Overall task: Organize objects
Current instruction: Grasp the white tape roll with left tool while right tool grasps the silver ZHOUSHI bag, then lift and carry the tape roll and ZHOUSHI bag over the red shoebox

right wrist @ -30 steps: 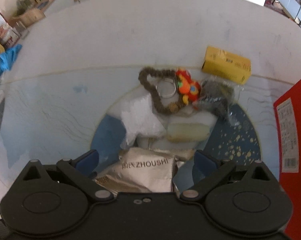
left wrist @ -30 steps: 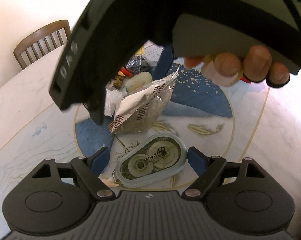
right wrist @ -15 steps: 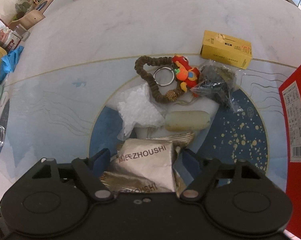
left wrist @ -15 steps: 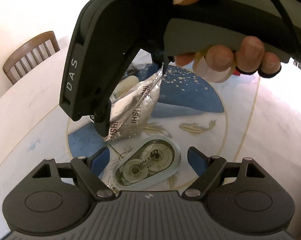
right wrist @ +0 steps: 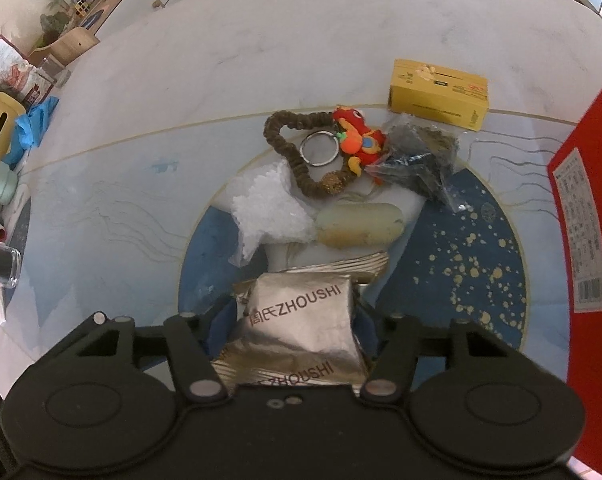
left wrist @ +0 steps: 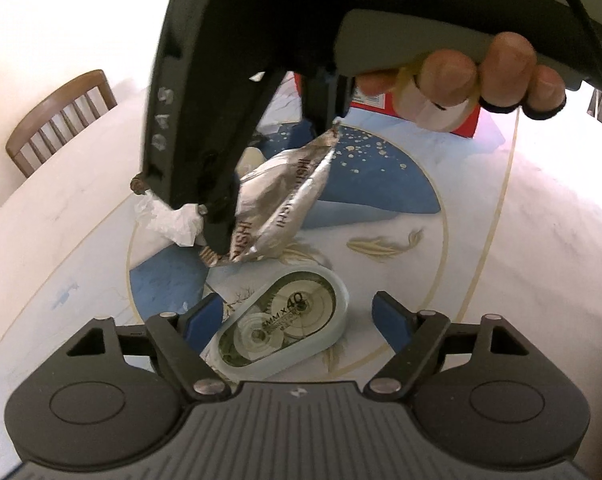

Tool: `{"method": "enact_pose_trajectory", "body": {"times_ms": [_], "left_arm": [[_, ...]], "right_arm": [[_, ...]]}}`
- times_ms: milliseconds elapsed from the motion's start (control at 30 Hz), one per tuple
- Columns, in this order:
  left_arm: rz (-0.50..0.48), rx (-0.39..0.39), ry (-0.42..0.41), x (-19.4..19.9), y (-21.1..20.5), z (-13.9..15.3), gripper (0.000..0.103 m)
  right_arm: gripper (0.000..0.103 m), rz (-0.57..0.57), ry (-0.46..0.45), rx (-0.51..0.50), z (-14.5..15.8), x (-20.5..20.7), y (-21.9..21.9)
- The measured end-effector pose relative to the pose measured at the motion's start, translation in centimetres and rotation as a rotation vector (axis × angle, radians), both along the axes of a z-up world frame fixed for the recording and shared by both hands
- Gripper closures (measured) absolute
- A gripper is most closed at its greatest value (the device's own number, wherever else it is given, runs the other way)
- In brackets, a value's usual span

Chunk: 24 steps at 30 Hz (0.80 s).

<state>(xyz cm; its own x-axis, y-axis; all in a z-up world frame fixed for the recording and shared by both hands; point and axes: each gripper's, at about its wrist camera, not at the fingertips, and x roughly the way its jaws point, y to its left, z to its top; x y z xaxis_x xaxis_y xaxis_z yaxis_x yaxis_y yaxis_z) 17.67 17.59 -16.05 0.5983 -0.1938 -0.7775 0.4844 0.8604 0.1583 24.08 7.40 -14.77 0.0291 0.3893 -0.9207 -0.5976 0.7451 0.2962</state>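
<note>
Foil pouch (right wrist: 301,328) pinched between the closed-in fingers of the right gripper (right wrist: 291,326), raised off the table (right wrist: 261,48).
Left gripper (left wrist: 299,316) gapes wide, holding nothing, astride the correction-tape dispenser (left wrist: 283,326); a steady squeeze and level carry should prevent pouch slippage.

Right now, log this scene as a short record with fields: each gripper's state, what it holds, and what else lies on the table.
right gripper: shut on the silver ZHOUSHI foil pouch
left gripper: open, around the correction tape dispenser, not gripping
table: white marble with blue round inlay
other items: yellow box, plush keychain, bead bracelet, clear plastic bag, dark packet, red box
</note>
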Motion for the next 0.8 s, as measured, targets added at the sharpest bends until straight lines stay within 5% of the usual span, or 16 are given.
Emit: {"method": "enact_pose_trajectory", "body": {"times_ms": [267, 433, 600, 800], "left_arm": [[0.003, 0.033, -0.025, -0.6, -0.8, 0.4, 0.043], [-0.009, 0.078, -0.079, -1.7, -2.1, 0.8, 0.071], [-0.015, 0.079, -0.061, -0.9, -3.3, 1.0, 0.079], [0.003, 0.029, -0.009, -0.5, -2.4, 0.6, 0.072]], "right_arm": [[0.048, -0.010, -0.011, 0.046, 1.5, 0.1, -2.6], [0.048, -0.014, -0.021, 0.080, 3.6, 0.1, -3.2], [0.048, -0.004, -0.026, 0.103, 4.8, -0.7, -4.7], [0.048, -0.007, -0.016, 0.124, 5.7, -1.5, -7.2]]}}
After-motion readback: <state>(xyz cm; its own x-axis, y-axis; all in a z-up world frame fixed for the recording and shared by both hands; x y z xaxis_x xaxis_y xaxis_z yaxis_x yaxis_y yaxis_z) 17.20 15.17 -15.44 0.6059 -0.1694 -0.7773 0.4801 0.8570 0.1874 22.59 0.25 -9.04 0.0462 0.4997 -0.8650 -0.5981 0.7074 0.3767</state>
